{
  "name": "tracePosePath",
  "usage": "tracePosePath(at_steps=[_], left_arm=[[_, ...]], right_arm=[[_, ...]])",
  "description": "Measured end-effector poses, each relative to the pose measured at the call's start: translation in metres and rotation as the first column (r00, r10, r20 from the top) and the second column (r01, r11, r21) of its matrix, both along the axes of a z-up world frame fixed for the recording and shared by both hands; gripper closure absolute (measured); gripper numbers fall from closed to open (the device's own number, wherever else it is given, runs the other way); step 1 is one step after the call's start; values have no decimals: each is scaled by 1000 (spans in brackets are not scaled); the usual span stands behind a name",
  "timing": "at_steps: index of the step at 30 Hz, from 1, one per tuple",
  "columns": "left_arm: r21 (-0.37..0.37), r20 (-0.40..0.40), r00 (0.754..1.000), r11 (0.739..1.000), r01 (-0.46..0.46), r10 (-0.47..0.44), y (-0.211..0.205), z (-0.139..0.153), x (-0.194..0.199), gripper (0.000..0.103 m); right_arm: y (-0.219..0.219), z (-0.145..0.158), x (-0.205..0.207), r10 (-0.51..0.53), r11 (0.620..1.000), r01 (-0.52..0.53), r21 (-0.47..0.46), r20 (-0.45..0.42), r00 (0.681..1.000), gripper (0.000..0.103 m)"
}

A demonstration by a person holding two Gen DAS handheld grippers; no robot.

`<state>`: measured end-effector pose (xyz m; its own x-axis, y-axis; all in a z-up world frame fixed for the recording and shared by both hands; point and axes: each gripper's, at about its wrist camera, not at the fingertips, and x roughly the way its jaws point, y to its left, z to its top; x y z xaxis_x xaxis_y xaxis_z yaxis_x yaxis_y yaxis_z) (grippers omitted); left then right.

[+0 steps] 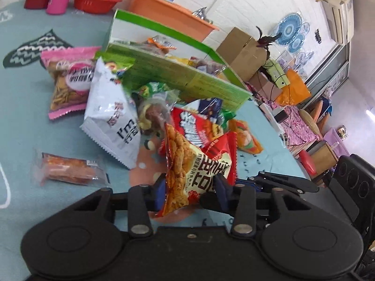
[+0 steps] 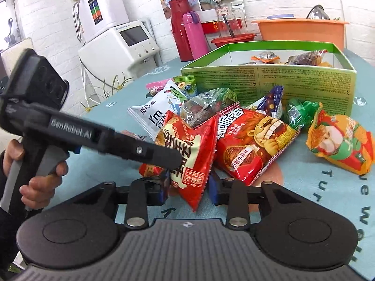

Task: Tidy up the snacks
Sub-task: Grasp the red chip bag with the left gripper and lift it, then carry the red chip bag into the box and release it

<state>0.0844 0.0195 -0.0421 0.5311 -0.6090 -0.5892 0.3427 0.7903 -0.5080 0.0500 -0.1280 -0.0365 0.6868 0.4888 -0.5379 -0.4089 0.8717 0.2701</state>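
Note:
A red and cream snack packet (image 1: 192, 171) is held between both grippers above the teal tablecloth. My left gripper (image 1: 188, 192) is shut on one side of it. My right gripper (image 2: 188, 186) is shut on the other end of the same packet (image 2: 189, 154). The left gripper's body (image 2: 105, 138) crosses the right wrist view from the left. A green cardboard box (image 1: 178, 75) holding several snacks stands beyond, also in the right wrist view (image 2: 269, 79). A heap of snack bags (image 2: 246, 138) lies in front of the box.
A white bag (image 1: 112, 117), a pink bag (image 1: 68, 79) and a clear-wrapped bar (image 1: 70, 168) lie left of the heap. An orange-green packet (image 2: 339, 145) lies right. A red basin (image 1: 95, 0), orange tub (image 1: 173, 16), red flask (image 2: 179, 28) and pink bottle (image 2: 194, 35) stand behind.

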Motion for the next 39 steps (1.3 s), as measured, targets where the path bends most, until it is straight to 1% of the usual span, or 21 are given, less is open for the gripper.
tracePosePath(at_steps=[2, 6, 8, 11, 14, 16, 19, 22, 27, 29, 30, 31, 32, 34, 35, 37, 39], left_arm=[[-12, 33, 999, 1000, 1, -1, 1, 13, -5, 62], [8, 135, 991, 1000, 2, -3, -9, 45, -5, 62], [11, 174, 985, 1000, -2, 0, -14, 57, 5, 62], [7, 208, 978, 1000, -13, 12, -21, 71, 28, 62], [20, 236, 972, 999, -26, 21, -29, 80, 55, 61], [33, 247, 969, 999, -33, 24, -34, 82, 73, 61], [41, 229, 973, 998, -46, 35, -37, 81, 100, 61], [47, 215, 976, 998, -52, 41, -35, 76, 124, 60], [61, 175, 983, 995, -73, 61, -33, 61, 155, 60], [72, 166, 984, 994, -81, 68, -32, 55, 162, 56], [82, 166, 983, 992, -91, 77, -33, 52, 164, 52], [99, 168, 982, 989, -109, 91, -33, 49, 166, 30], [118, 172, 979, 985, -127, 106, -33, 47, 167, 0], [137, 182, 975, 978, -156, 129, -32, 44, 163, 0], [143, 191, 972, 976, -167, 138, -31, 44, 159, 0], [149, 210, 968, 974, -172, 138, -29, 48, 150, 0], [147, 212, 969, 976, -159, 126, -26, 55, 142, 0]], right_arm=[[-4, 10, -4, 8, 1000, -8, 9, 27, 1000, 45], [-10, 33, -4, 7, 1000, -9, 14, 113, 994, 45], [-14, 43, 4, -1, 1000, -1, 11, 154, 988, 45], [-20, 56, 24, -24, 1000, 24, 4, 203, 979, 46], [-30, 64, 49, -51, 999, 51, 7, 225, 973, 46], [-37, 65, 68, -65, 998, 62, 17, 227, 972, 46], [-44, 64, 94, -84, 996, 78, 38, 207, 975, 46], [-45, 60, 113, -92, 996, 88, 32, 204, 975, 46], [-46, 47, 141, -106, 994, 101, 35, 167, 980, 46], [-44, 42, 147, -107, 994, 105, 20, 162, 981, 46], [-43, 39, 149, -107, 994, 107, 10, 161, 981, 45], [-42, 36, 152, -104, 994, 107, -11, 165, 981, 44], [-40, 34, 153, -103, 993, 111, -38, 178, 979, 40], [-36, 30, 151, -103, 987, 127, -102, 218, 971, 20], [-34, 29, 148, -105, 983, 137, -125, 237, 966, 0], [-35, 29, 140, -118, 973, 168, -156, 288, 950, 0], [-37, 34, 133, -121, 970, 176, -169, 296, 947, 0]])
